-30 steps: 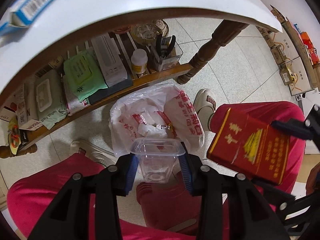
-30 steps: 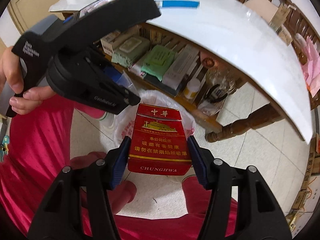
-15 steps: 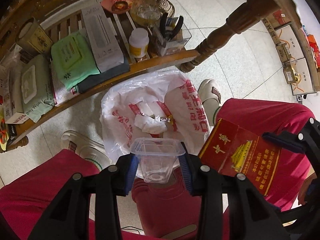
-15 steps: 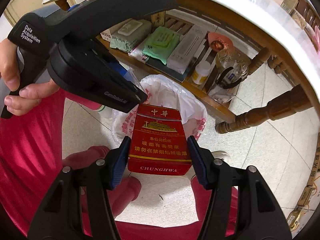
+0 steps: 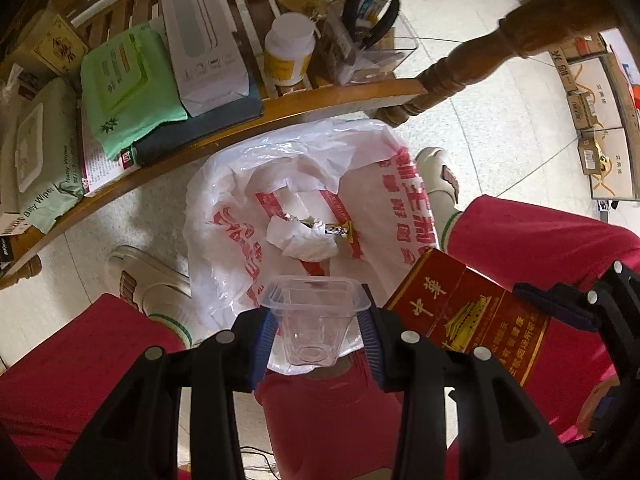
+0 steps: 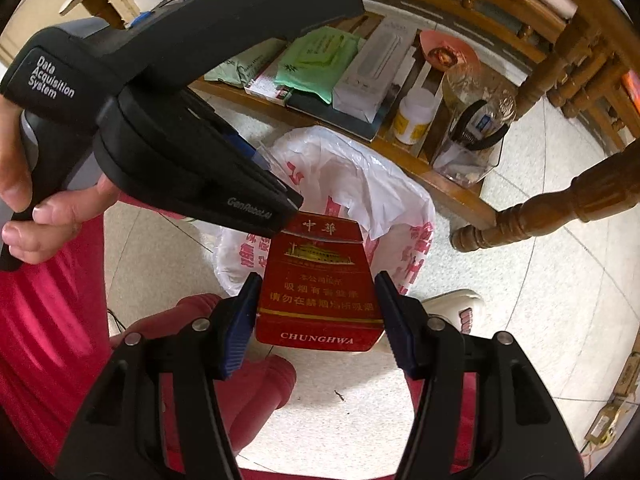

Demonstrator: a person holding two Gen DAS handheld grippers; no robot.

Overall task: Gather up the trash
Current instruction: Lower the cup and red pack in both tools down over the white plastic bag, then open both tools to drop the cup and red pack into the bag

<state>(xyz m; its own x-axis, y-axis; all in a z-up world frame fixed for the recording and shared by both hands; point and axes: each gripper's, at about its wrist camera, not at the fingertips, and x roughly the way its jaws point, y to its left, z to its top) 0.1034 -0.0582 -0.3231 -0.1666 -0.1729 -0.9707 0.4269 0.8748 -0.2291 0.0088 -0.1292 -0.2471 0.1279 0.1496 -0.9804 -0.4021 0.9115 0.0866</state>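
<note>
My left gripper is shut on a clear plastic cup, held mouth-outward just above the near rim of a white plastic trash bag with red print. Crumpled tissue and a small wrapper lie inside the bag. My right gripper is shut on a red cigarette pack, held over the near edge of the same trash bag. The cigarette pack shows at the right of the left wrist view, close beside the cup. The left gripper's black body fills the upper left of the right wrist view.
A low wooden shelf beyond the bag carries wipe packs, a white box, a pill bottle and a clear holder with pliers. A turned table leg stands at right. The person's red trouser legs and white shoes flank the bag.
Both grippers have sunk toward the bag with their loads still held. The white tabletop has left the top of both views and the bag has grown larger.
</note>
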